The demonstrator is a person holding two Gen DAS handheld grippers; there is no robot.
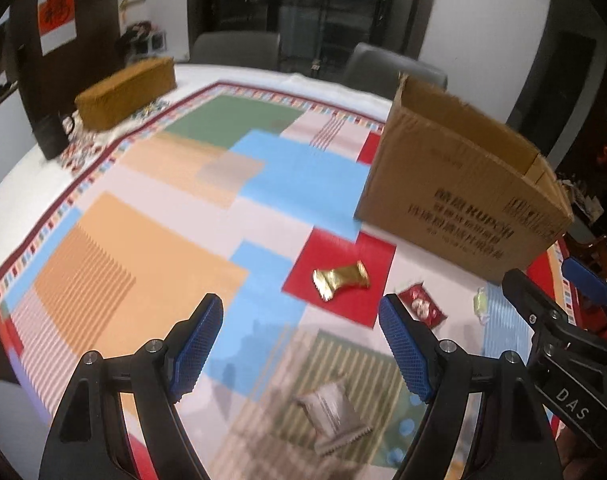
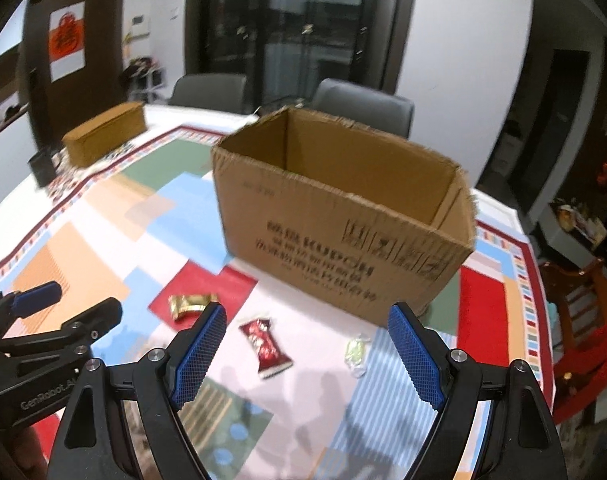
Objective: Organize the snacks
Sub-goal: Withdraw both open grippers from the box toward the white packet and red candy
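Both your claws, left claw (image 1: 301, 344) and right claw (image 2: 307, 350), hang spread and empty near the cardboard box (image 2: 343, 216) — next, close on the red snack (image 2: 265, 346) lying before it.

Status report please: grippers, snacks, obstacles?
Left gripper and right gripper open, holding nothing. Gold snack, red snack loose on tablecloth before open cardboard box. Nothing blocking.

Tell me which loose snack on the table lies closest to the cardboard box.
The pale green candy, just ahead of the box; the red packet, gold wrapper and silver packet sit farther off.
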